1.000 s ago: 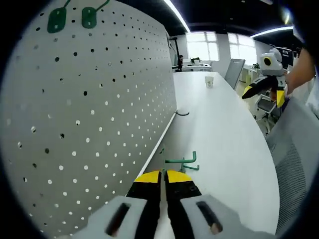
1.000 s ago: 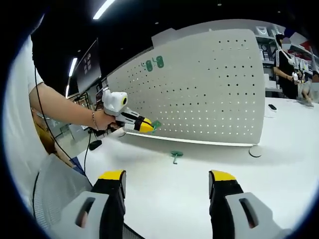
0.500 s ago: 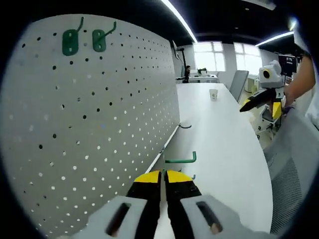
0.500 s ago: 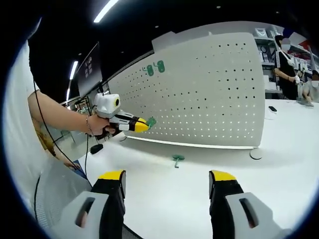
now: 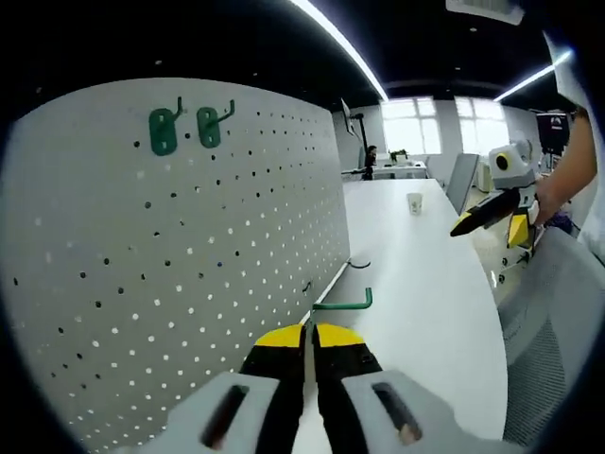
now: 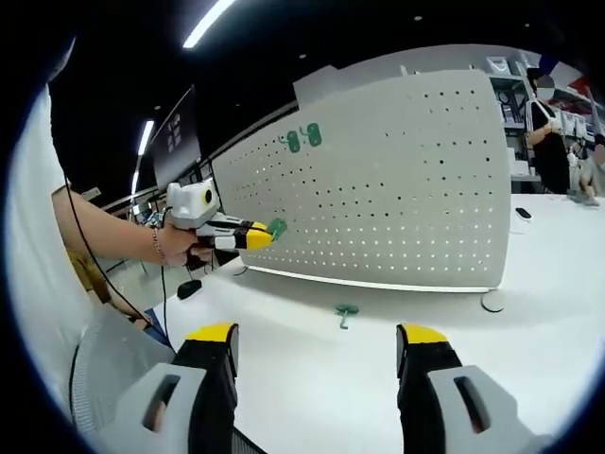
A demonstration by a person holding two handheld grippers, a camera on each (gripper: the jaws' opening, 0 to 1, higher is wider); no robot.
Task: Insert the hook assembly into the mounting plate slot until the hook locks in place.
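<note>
**A:** Up at the left of the left gripper view, two green hooks (image 5: pixel 187 128) already hang on the pegboard (image 5: pixel 142 274). Why is the left tool (image 5: pixel 309 333) raised toward that panel?

**B:** Its jaws are pressed together on the green hook (image 5: pixel 342 304), whose bar pokes out just past the yellow tips. I'd judge the hook is lifted off the worktop (image 5: pixel 421 274) so its back prongs can be lined up with a pair of holes. In the right gripper view the left tool (image 6: pixel 270 231) shows beside the board's lower left edge, near it but, as far as I can tell, not touching.

**A:** And further right?

**B:** A spare green hook (image 6: pixel 346 312) lies on the worktop (image 6: pixel 312 369) in front of the pegboard (image 6: pixel 397 189), well apart from both tools. The two hung hooks (image 6: pixel 302 139) sit high on the panel.

**A:** The right tool (image 6: pixel 317 345)?

**B:** Jaws spread apart, gripping nothing, held back over the worktop. Probably it stays clear so board, hooks and the left tool all remain in sight. In the left gripper view it shows at the far right (image 5: pixel 492 210), a hand behind it.

**A:** Risk?

**B:** Missing the holes; the prongs are too small to see.
</note>
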